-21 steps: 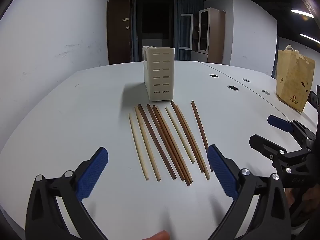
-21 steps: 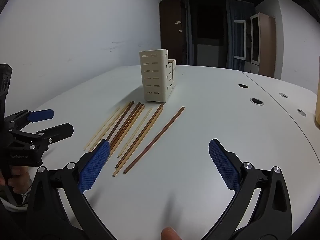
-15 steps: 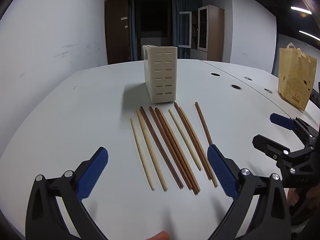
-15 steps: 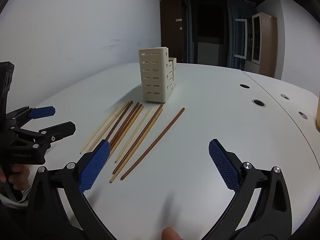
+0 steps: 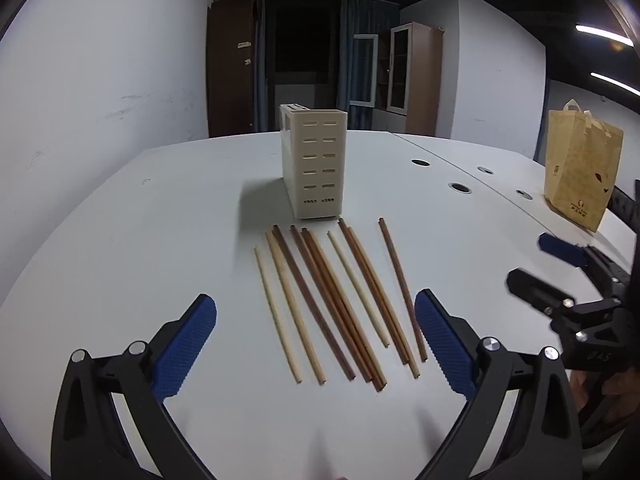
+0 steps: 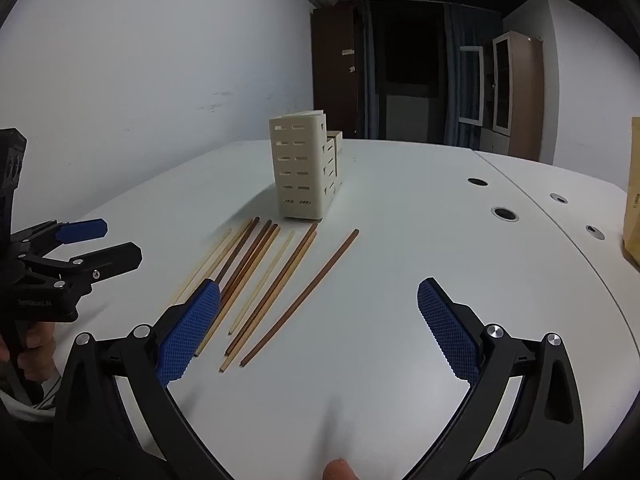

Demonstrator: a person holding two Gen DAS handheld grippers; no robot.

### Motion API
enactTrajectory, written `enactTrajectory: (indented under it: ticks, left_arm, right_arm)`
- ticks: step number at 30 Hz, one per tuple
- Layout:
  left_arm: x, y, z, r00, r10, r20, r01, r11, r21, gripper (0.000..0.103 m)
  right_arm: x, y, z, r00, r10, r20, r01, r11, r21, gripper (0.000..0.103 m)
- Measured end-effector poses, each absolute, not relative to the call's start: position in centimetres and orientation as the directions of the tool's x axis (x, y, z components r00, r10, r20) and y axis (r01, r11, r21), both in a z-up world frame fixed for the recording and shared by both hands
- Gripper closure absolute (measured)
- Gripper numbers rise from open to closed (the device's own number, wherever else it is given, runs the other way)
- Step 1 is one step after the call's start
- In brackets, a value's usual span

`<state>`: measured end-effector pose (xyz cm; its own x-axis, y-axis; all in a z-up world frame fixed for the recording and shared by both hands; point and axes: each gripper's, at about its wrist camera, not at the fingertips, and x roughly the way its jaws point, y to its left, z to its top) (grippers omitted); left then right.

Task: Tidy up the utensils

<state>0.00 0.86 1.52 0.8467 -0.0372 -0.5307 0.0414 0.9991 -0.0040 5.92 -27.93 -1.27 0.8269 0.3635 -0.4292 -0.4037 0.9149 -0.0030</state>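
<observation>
White walls stand around you, with dark cupboards [image 5: 228, 64] far at the back. Your big white table [image 5: 160, 220] is smooth, with round holes [image 5: 459, 187] on its right side.

Your chopsticks [image 5: 332, 300] lie flat in a row in the middle of the table. Their long way runs from near you to far, and their far tips point at the cream holder [image 5: 314, 164]. The holder stands upright just past those tips. One brown chopstick [image 6: 300, 298] lies a little apart on the right of the row.

Your left gripper [image 5: 316, 346] is spread wide and holds nothing. It hangs over the near ends of the row. Your right gripper [image 6: 318, 328] is spread wide too, holding nothing, just right of the row.

You have lots of bare table on both sides. A brown paper bag [image 5: 582, 168] stands far right.
</observation>
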Motion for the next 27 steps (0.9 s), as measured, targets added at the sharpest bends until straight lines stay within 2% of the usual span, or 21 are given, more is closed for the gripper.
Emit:
enactTrajectory:
  ticks: [27]
  left_arm:
    - [0.38, 0.94, 1.35, 0.835, -0.044, -0.548, 0.045, 0.999, -0.013, 0.005]
  right_arm:
    - [5.92, -28.72, -1.23, 0.813, 0.367, -0.451, -0.41, 0.912, 0.004, 0.008]
